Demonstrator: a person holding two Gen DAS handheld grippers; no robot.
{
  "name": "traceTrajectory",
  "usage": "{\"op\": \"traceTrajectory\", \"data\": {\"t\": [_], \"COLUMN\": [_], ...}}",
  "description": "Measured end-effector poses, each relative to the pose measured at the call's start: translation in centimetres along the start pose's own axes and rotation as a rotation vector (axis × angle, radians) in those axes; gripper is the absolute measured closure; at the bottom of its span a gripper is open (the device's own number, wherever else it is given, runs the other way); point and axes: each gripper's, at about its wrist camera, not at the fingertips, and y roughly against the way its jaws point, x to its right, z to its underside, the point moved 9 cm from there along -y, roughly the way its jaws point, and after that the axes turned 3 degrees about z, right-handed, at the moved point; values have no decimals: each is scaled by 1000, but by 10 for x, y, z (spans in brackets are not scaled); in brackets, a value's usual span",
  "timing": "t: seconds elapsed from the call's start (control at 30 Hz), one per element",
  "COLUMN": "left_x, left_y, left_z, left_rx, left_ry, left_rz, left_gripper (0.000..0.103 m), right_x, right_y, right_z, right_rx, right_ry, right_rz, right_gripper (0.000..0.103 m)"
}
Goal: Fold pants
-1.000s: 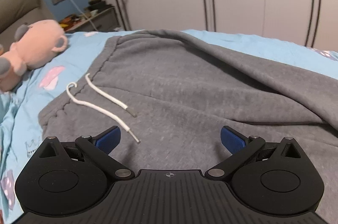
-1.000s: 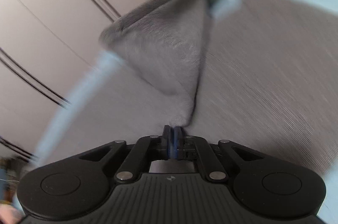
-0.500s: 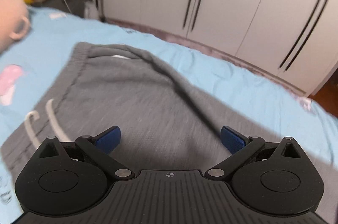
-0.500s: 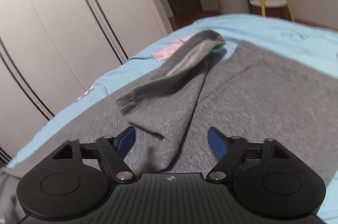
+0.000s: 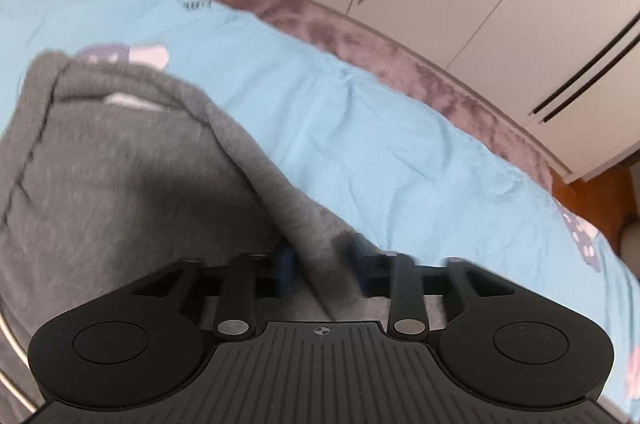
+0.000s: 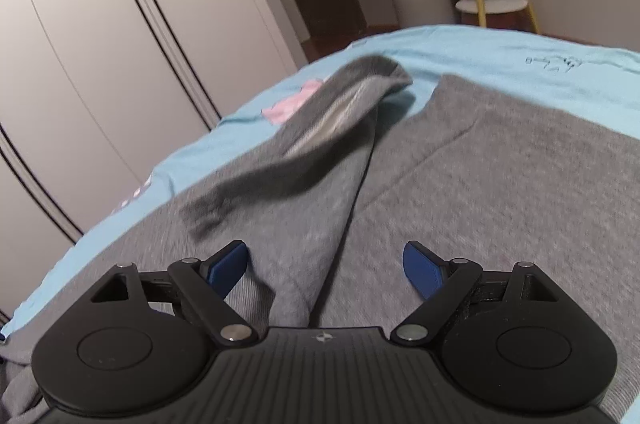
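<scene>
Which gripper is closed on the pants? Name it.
The left gripper: its blue pads pinch the grey pants' folded edge. The right gripper is spread open, gripping nothing.

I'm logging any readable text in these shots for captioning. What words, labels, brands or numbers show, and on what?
No text reads clearly.
Blue bedsheet: small dark printed word near its far edge, too blurred to read.
Same bedsheet, right wrist view: faint dark script, illegible.
Gray pants: no legible label.
Gripper bodies: a small crosshair mark, no words.

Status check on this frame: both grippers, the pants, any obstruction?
Left gripper closing on a raised fold of the grey pants. Right gripper open over them, holding nothing. Pants on blue bedsheet; nothing in the way.
</scene>
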Motion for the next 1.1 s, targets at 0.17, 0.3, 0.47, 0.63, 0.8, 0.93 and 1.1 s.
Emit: {"op": "traceTrajectory", "data": {"t": [0.17,0.3,0.47,0.63,0.8,0.93,1.1], "left_x": [2,7,6,5,7,2,5], "left_y": [-9,-15,-14,-21,-22,-13,23], "left_z": [-4,0,1,1,1,2,5], "left_rx": [10,15,39,38,43,55,130], "left_ry": [-46,-98,-121,-106,-114,-107,-148], "left_rz": [-1,-46,-31,-40,-60,-47,-33], "left_gripper": [86,91,92,90,92,95,96], "right_x": [-6,-19,-42,-67,-61,-41,-14], "right_y": [1,3,2,-11,-44,-65,-49], "right_z": [-1,-9,-17,-6,-5,-10,-40], "right_rx": [43,100,170,111,60,52,35], "right_ry": [95,199,369,438,421,333,105], "right_rz": [45,55,71,-9,42,41,-46], "right_gripper": [17,17,5,5,9,83,95]}}
